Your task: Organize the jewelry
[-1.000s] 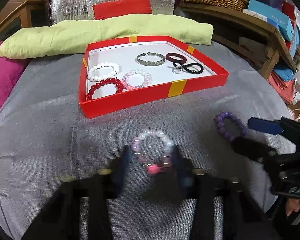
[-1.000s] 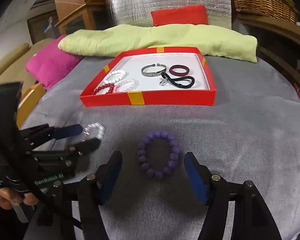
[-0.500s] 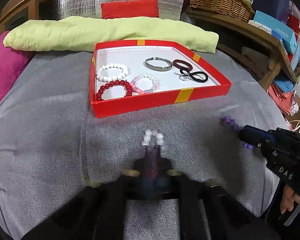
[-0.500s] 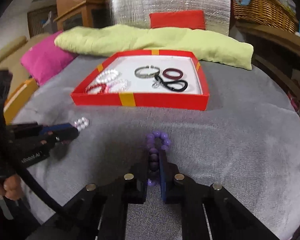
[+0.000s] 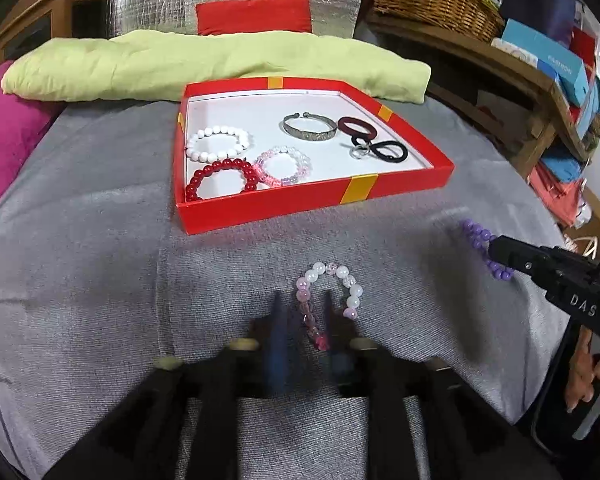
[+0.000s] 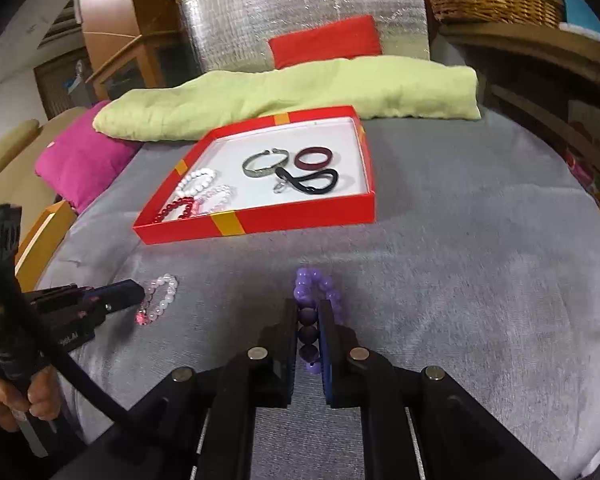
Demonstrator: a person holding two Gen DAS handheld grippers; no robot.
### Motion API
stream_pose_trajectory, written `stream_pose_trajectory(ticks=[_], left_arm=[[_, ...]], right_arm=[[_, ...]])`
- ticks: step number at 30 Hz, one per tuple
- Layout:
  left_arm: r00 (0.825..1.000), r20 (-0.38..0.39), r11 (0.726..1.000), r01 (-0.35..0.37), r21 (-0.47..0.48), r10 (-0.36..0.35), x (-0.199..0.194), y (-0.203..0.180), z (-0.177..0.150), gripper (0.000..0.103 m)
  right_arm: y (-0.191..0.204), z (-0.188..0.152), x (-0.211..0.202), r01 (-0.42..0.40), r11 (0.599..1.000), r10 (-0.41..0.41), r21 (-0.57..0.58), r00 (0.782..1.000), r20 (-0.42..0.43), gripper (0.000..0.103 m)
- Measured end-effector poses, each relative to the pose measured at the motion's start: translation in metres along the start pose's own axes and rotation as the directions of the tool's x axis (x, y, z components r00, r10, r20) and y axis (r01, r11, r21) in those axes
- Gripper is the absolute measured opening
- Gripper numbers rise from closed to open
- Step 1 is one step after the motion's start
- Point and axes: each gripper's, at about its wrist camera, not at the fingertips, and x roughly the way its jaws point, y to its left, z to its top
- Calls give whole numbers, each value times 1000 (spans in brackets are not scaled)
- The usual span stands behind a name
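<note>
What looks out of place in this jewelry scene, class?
Two bracelets lie outside the red tray, on the grey cloth: the pink-white bracelet between the opening left gripper, and the purple bracelet pinched in the right gripper, whose fingers are opening slightly.

The right gripper [image 6: 307,334], jaws opening slightly, pinches the purple bead bracelet [image 6: 314,300] on grey cloth [image 6: 460,280], near the red tray [image 6: 300,216].
</note>
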Motion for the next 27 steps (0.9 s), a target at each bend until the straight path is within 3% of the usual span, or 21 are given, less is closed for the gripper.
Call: stream_pose_trajectory(ticks=[1, 2, 3, 5, 8, 11, 12, 13, 14, 15, 16, 18, 21, 24, 27], left_arm=[[1000, 5, 1000, -14, 2, 14, -1, -1, 0, 63], [1000, 19, 1000, -21, 4, 21, -2, -2, 0, 63], [1000, 24, 1000, -17, 7, 17, -2, -3, 0, 63], [1000, 20, 1000, -12, 9, 12, -1, -3, 0, 63], [999, 7, 999, -33, 21, 32, 7, -6, -1, 63], [999, 5, 998, -38, 52, 38, 12, -13, -4, 63], [999, 14, 997, -34, 65, 34, 12, -16, -4, 57], [1000, 17, 997, -27, 73, 26, 12, -17, -4, 43], [1000, 16, 997, -23, 77, 22, 13, -17, -5, 36], [1000, 16, 996, -28, 79, 26, 13, -17, -5, 26], [999, 17, 996, -30, 82, 28, 13, -17, -5, 15], [1000, 16, 997, -16, 70, 15, 11, -14, -5, 16], [1000, 16, 999, -3, 52, 2, 8, -11, -5, 15], [999, 36, 999, 7, 46, -9, 3, -11, -3, 3], [999, 38, 999, 21, 27, -22, -1, -6, -1, 3]], right_arm=[[-1, 0, 2, 15, 1000, -15, 2, 1000, -16, 20], [-2, -1, 2, 24, 1000, -24, 3, 999, -25, 34], [-3, -1, 3, 28, 1000, -28, 6, 999, -31, 56], [-4, -3, 3, 33, 999, -33, 13, 999, -34, 71], [-4, -3, 1, 39, 999, -39, -7, 999, -1, 71], [-4, -5, 14, 50, 999, -50, -10, 997, -50, 71], [-3, -6, 19, 62, 998, -63, -17, 995, -74, 70], [-1, -9, 22, 81, 996, -84, -39, 993, -80, 70], [5, -10, 22, 105, 992, -110, -74, 992, -63, 61], [8, -10, 22, 110, 989, -116, -99, 992, -55, 44], [11, -11, 22, 106, 987, -113, -117, 992, -51, 36], [12, -11, 21, 109, 985, -115, -133, 992, -43, 20], [12, -11, 17, 106, 985, -111, -133, 993, -34, 20], [9, -9, 11, 76, 991, -78, -111, 997, -14, 20], [10, -7, 5, 53, 994, -52, -99, 999, 9, 19]])
